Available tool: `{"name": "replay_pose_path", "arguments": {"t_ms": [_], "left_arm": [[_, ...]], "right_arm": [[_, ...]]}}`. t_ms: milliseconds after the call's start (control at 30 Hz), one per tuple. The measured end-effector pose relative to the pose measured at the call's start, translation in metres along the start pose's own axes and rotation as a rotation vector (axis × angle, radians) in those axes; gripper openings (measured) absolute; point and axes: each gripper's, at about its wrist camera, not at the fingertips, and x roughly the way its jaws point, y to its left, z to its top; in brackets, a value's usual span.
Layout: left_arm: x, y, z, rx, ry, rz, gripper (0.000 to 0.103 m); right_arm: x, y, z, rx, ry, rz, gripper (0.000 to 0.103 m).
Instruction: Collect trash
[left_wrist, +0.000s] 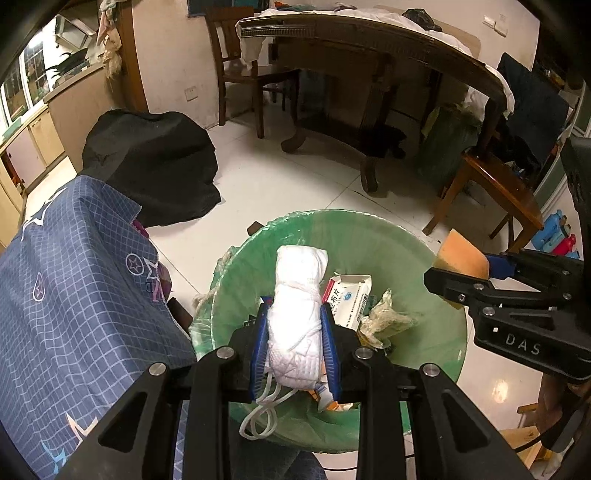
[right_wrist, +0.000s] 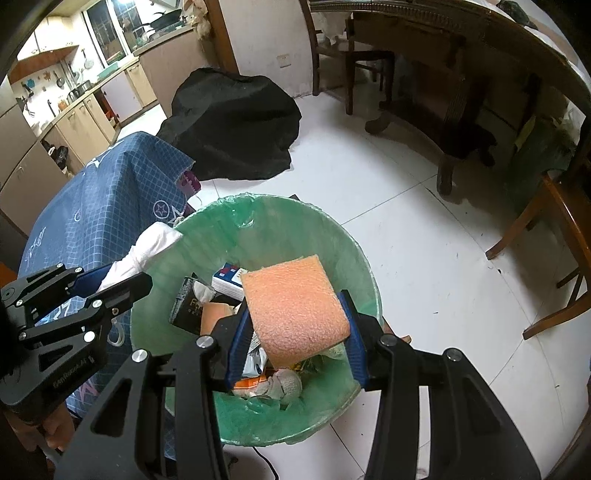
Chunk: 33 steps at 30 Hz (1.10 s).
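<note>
Both claws hang loaded over the same bin. Left claw (left_wrist: 295, 325) is clenched on a rolled white cloth bundle (left_wrist: 299, 295) tied round with white cord, a loop of the cord dangling beneath its jaws. Right claw (right_wrist: 295, 328) grips a rectangular orange foam sponge (right_wrist: 293, 310) by its two long edges, blue pads pressed to the sides, the sponge tilted upward ahead of it.

Directly below and ahead of each claw sits the round waste bin lined with a green plastic bag (right_wrist: 332, 236). Inside it already lie a white medicine carton with red print (left_wrist: 349, 299), a crumpled yellowish wrapper (left_wrist: 388, 317) and other scraps; what the small items at the bottom are is hard to say through the clutter.

Out to the left of the claws a blue checked cloth with star prints (left_wrist: 74, 280) drapes over something, and beyond it a black fabric heap (left_wrist: 151, 166) rests on the white tiled floor.

The step in hand looks like the drop: both pieces are carried and positioned over the opening. Next calls for releasing each claw with its load inside the rim, the trailing cord included.
</note>
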Motion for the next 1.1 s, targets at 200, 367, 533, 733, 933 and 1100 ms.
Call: {"name": "replay_pose_path", "arguments": {"t_ms": [200, 367, 533, 733, 933, 1100], "left_arm": [[0.002, 0.000, 0.002, -0.004, -0.017, 0.031, 0.072], [0.004, 0.002, 0.002, -0.010, -0.016, 0.043, 0.079], [0.004, 0.002, 0.001, -0.013, -0.013, 0.048, 0.079], [-0.003, 0.003, -0.002, -0.010, -0.024, 0.061, 0.079], [-0.043, 0.007, -0.020, -0.030, -0.142, 0.090, 0.091], [-0.090, 0.008, -0.053, -0.044, -0.265, 0.099, 0.098]], "right_arm": [[-0.007, -0.004, 0.001, 0.010, -0.029, -0.007, 0.061], [-0.010, -0.007, 0.001, 0.016, -0.040, -0.006, 0.062], [-0.010, -0.006, 0.001, 0.014, -0.045, -0.006, 0.062], [-0.021, -0.002, -0.004, 0.009, -0.076, -0.016, 0.065], [-0.070, 0.014, -0.027, -0.014, -0.230, -0.059, 0.081], [-0.114, 0.033, -0.067, -0.004, -0.375, -0.077, 0.090]]}}
